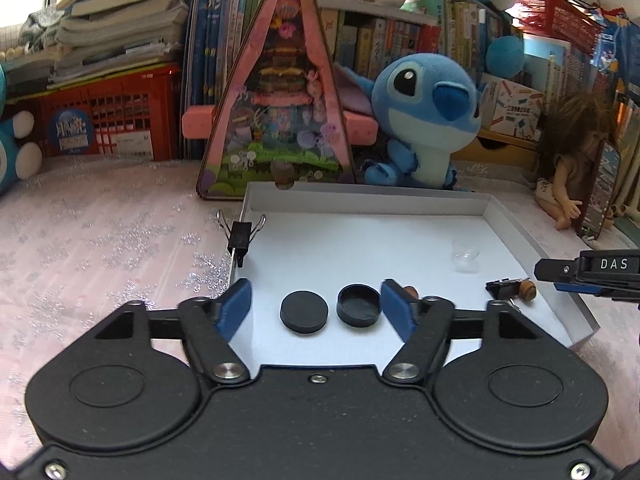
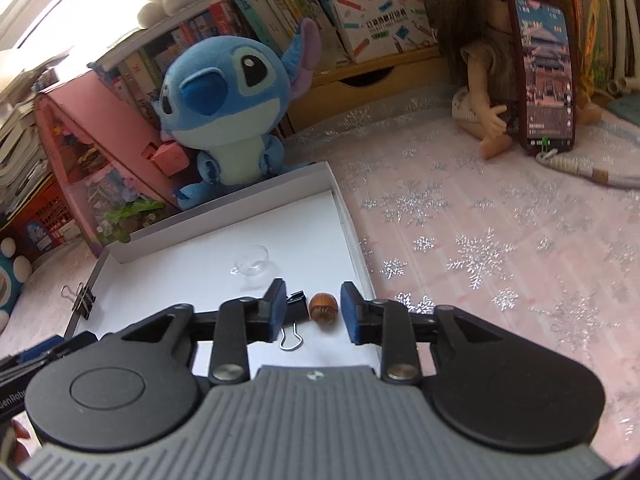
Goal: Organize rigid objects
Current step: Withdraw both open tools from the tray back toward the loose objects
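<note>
Left gripper (image 1: pixel 316 306) fingers spread, bracketing black cap (image 1: pixel 304 312) and black cup (image 1: pixel 359 305); right gripper (image 2: pixel 313 310) fingers likewise released, straddling hazelnut (image 2: pixel 323 307), probably for pickup.

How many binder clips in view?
2. One binder clip is clamped on the white tray's left wall; the other binder clip lies inside, beside the hazelnut. More may be hidden behind the grippers.
</note>
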`<state>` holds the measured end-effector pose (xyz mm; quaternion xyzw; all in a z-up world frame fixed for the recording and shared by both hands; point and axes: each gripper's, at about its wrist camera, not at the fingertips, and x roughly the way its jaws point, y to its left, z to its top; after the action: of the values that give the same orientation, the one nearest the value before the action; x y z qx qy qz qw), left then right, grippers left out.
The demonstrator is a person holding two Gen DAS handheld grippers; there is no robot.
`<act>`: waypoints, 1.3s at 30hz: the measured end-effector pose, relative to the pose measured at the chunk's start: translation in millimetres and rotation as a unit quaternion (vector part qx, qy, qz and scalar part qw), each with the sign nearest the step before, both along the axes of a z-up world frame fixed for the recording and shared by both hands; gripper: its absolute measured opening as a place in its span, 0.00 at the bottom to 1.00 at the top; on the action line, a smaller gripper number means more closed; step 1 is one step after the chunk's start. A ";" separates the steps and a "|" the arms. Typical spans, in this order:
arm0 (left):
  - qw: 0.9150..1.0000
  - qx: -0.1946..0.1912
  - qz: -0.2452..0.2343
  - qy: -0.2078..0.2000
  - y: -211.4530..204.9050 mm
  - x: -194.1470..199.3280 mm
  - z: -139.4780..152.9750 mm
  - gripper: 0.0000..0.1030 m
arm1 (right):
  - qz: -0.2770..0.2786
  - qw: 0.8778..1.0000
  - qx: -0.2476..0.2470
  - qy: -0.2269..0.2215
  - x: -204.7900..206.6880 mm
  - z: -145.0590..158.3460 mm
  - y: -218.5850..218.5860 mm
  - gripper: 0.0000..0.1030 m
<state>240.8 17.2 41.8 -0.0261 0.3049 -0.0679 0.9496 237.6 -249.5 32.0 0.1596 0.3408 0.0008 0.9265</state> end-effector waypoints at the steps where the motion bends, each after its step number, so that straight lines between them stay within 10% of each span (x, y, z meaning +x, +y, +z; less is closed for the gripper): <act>1: 1.000 0.001 -0.003 -0.004 -0.1 -3.7 1.7 0.73 | 0.004 1.000 -0.004 -0.004 -3.3 1.5 0.7 0.57; 39: 0.993 0.029 -0.109 -0.044 -25.6 -151.3 -10.2 0.81 | 0.114 0.983 -0.107 -0.096 -154.4 -8.7 22.0 0.82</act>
<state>89.5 -8.4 31.6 0.0377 0.2654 -0.1628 0.9495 83.3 -227.5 23.2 0.0192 0.2643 0.0852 0.9605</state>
